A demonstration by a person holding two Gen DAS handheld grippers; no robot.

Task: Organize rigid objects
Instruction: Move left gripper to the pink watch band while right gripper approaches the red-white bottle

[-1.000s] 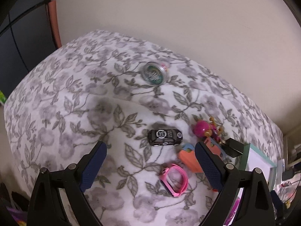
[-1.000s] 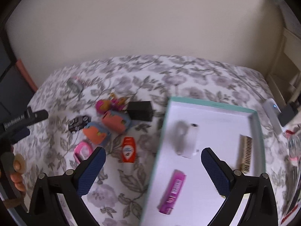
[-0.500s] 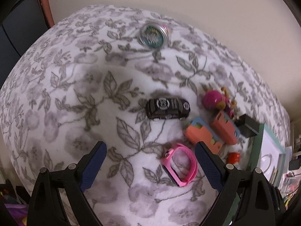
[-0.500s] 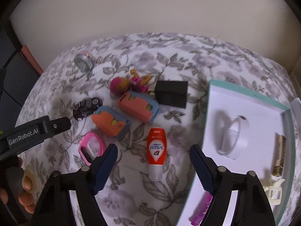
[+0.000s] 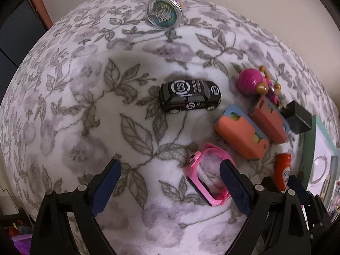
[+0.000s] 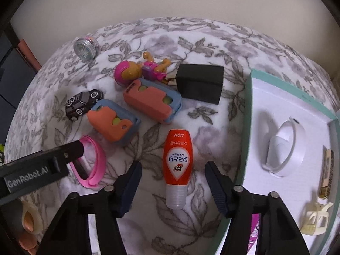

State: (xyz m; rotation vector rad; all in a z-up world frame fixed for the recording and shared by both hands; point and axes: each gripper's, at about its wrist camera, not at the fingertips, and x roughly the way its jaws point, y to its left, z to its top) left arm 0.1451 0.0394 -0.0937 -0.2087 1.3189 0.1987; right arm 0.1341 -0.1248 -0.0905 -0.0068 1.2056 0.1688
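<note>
My right tongs (image 6: 172, 188) point steeply down over the floral blanket (image 6: 191, 42), their jaws closing, with the orange tube (image 6: 177, 159) lying between them, clear cap toward me. The pads do not press it yet; a gap shows on both sides. My left tongs (image 5: 167, 182) are released and wide, and the pink watch (image 5: 207, 176) lies just inside the right-hand pad (image 5: 233, 187), its band looped up on edge.

I judge the tube is my next pick, bound for the teal-rimmed box (image 6: 251, 97) beside it, where a white band (image 6: 282, 146) and a cream hair clip (image 6: 314, 218) already lie.

The risks I see:
- The tube is rounded and smooth, and the plush blanket gives; a pinch landing off-centre may squirt it sideways or tip it.
- The left pad sits so close to the watch that a careless descent could nudge or trap the band.

Farther out, two orange-and-blue cases (image 6: 136, 110) lie close together, with a black toy car (image 5: 189, 96) to their left. Beyond are a pink doll (image 6: 140, 70) touching a black block (image 6: 199, 82), and a round tin (image 5: 164, 12) well apart near the far edge.
</note>
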